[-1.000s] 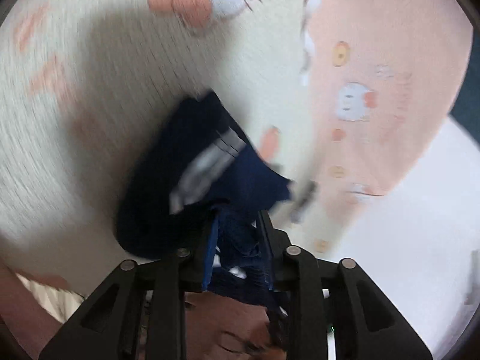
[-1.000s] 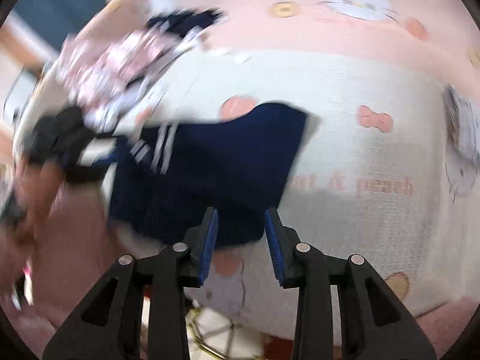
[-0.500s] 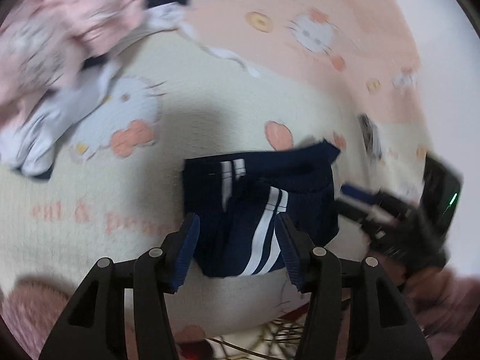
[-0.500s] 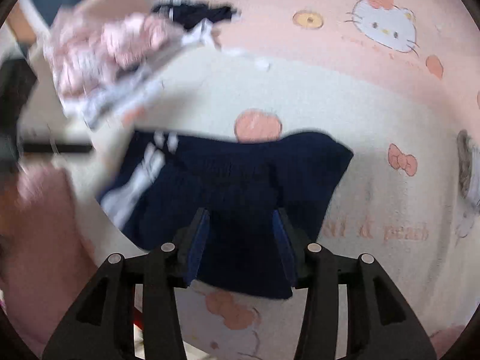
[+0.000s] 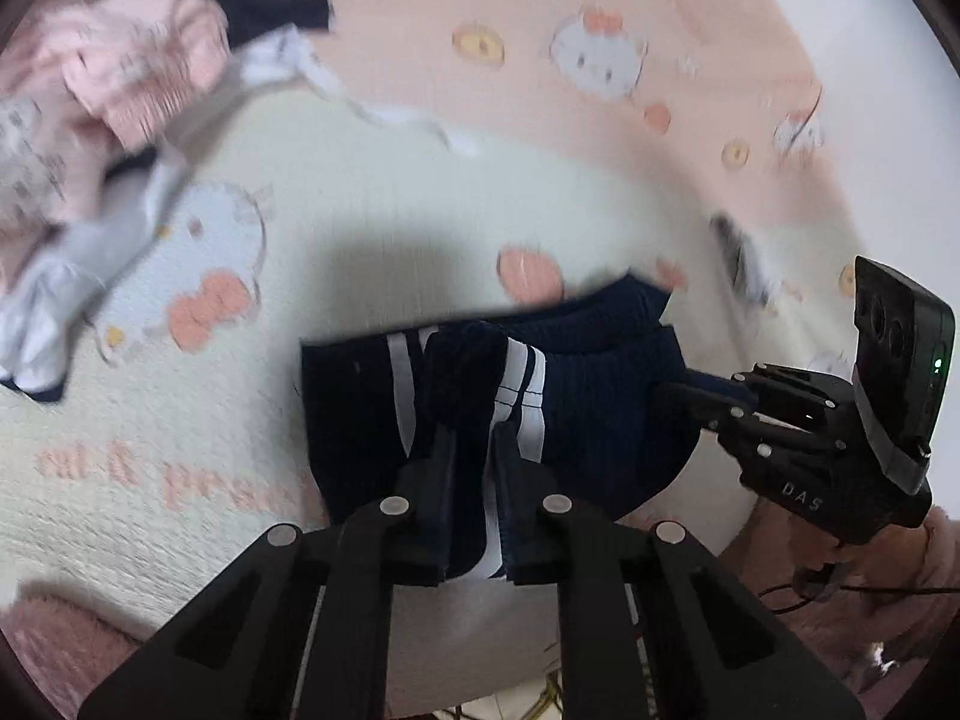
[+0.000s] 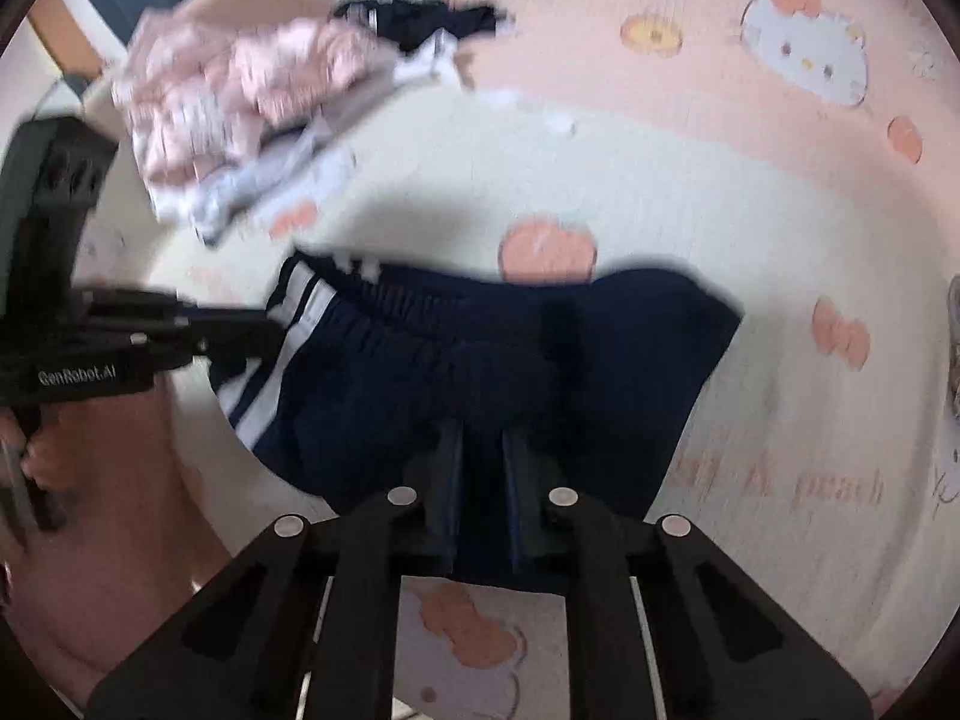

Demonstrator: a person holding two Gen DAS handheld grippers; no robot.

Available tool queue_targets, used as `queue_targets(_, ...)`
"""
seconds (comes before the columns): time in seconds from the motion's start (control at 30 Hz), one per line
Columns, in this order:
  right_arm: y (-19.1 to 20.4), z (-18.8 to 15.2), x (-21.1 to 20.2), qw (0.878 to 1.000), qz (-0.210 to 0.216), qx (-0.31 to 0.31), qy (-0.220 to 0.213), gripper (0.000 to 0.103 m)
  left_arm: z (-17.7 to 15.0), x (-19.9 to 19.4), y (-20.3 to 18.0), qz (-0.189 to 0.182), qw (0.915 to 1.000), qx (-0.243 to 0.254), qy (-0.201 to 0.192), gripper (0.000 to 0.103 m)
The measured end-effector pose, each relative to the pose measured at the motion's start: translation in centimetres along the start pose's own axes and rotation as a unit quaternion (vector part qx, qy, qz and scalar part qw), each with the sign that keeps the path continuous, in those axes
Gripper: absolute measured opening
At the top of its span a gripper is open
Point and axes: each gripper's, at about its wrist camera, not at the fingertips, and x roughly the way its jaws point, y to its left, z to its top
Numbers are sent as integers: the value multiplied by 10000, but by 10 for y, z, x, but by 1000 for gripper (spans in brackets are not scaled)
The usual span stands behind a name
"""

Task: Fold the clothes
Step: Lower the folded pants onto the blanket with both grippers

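Navy cloth fills the narrow gap between the pads of your left gripper (image 5: 474, 450), whose jaws have just been closing and now pinch the striped side of the navy shorts (image 5: 576, 414) at their near edge. Your right gripper (image 6: 482, 450) has likewise just been closing and is clamped on the plain navy fabric of the same shorts, again at the edge nearest you. From the left tool, the garment spreads away and to the right, white side stripes (image 5: 525, 384) running just beyond the fingertips, and your other gripper comes in from the right onto the shorts' far side. From the right tool, the elastic waistband (image 6: 414, 306) lies ahead and to the left, with the stripes further left where the other gripper reaches in. The shorts rest bunched on a cream and pink cartoon-cat blanket (image 5: 372, 192), just short of a peach print (image 6: 547, 246). Well beyond and to the left of both tools sits a rumpled heap of pink and white clothes (image 6: 240, 96) with a dark piece (image 6: 444, 21) at its far side.
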Motion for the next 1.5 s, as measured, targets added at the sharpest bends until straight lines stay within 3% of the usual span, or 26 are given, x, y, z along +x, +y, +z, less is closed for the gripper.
queue_targets(0.13, 3, 22, -4, 9997, -113, -54, -204, 11, 8, 11, 15, 212, 9994, -243, 145, 13)
queue_targets(0.17, 2, 25, 4, 9998, -163, -32, -106, 15, 10, 19, 21, 294, 9986, -368, 244, 18)
queue_targets(0.23, -6, 27, 32, 9992, -277, 63, 266, 22, 9, 40, 34, 634, 9946, -596, 565, 47)
queue_targets(0.27, -11, 26, 50, 9976, -354, 124, 587, 29, 8, 43, 34, 704, 9943, -561, 580, 49)
queue_targets(0.3, -14, 25, 62, 9956, -408, 171, 825, 29, 9, 35, 27, 832, 9950, -385, 408, 49)
queue_targets(0.33, -15, 26, 59, 9958, -436, 194, 775, 29, 7, 22, 17, 969, 9951, -159, 125, 49)
queue_targets(0.4, -13, 27, 32, 9978, -532, 258, 289, 31, 3, -6, -5, 1237, 9908, 299, -459, 47)
queue_targets(0.47, -10, 26, 3, 9971, -653, 320, -222, 31, -2, -12, -16, 1062, 9918, 496, -506, 45)
queue_targets(0.53, -4, 20, -9, 9974, -556, 288, -354, 32, -9, -7, -26, 859, 9932, 703, -357, 42)
queue_targets(0.6, 8, 12, 0, 9994, -332, 19, -41, 32, -13, 17, -27, 844, 9940, 687, -67, 36)
queue_targets(0.7, 13, 0, 38, 9970, -447, -291, 567, 25, -12, 44, -3, 880, 9955, 156, 309, 32)
queue_targets(0.8, -9, 5, 38, 9974, -387, 92, 609, 13, -7, 27, 14, 670, 9972, -220, 254, 31)
queue_targets(0.83, -17, 7, 36, 9973, -354, 244, 596, 12, -9, 14, 16, 998, 9948, -175, 75, 31)
queue_targets(0.9, -28, 8, 23, 9969, -420, 361, 558, 21, -14, 2, 26, 1224, 9921, -257, -4, 32)
queue_targets(0.93, -33, 7, 16, 9967, -471, 393, 536, 25, -19, -4, 37, 898, 9941, -601, -9, 32)
queue_targets(1.0, -34, 4, 9, 9964, -473, 421, 560, 50, -25, -11, 44, 613, 9931, -996, -85, 37)
queue_targets(1.13, -16, -8, 10, 9978, -393, 279, 456, 52, -32, 5, 32, 751, 9933, -877, 40, 39)
queue_targets(1.2, -15, -15, 18, 9958, -643, 306, 576, 53, -33, 16, 36, 993, 9908, -894, 195, 44)
queue_targets(1.3, -21, -25, 30, 9904, -1025, 457, 803, 53, -35, 9, 46, 966, 9892, -1090, 158, 47)
queue_targets(1.37, -41, -31, 16, 9915, -628, 918, 678, 54, -37, 1, 50, 832, 9892, -1205, 13, 49)
queue_targets(1.4, -51, -34, 8, 9907, -424, 1157, 583, 60, -37, 0, 51, 622, 9899, -1274, -3, 49)
queue_targets(1.43, -60, -35, 2, 9889, -335, 1346, 534, 62, -38, -1, 53, 398, 9901, -1343, -13, 50)
queue_targets(1.5, -76, -37, -2, 9848, -270, 1641, 510, 67, -38, 6, 50, 336, 9909, -1301, 111, 55)
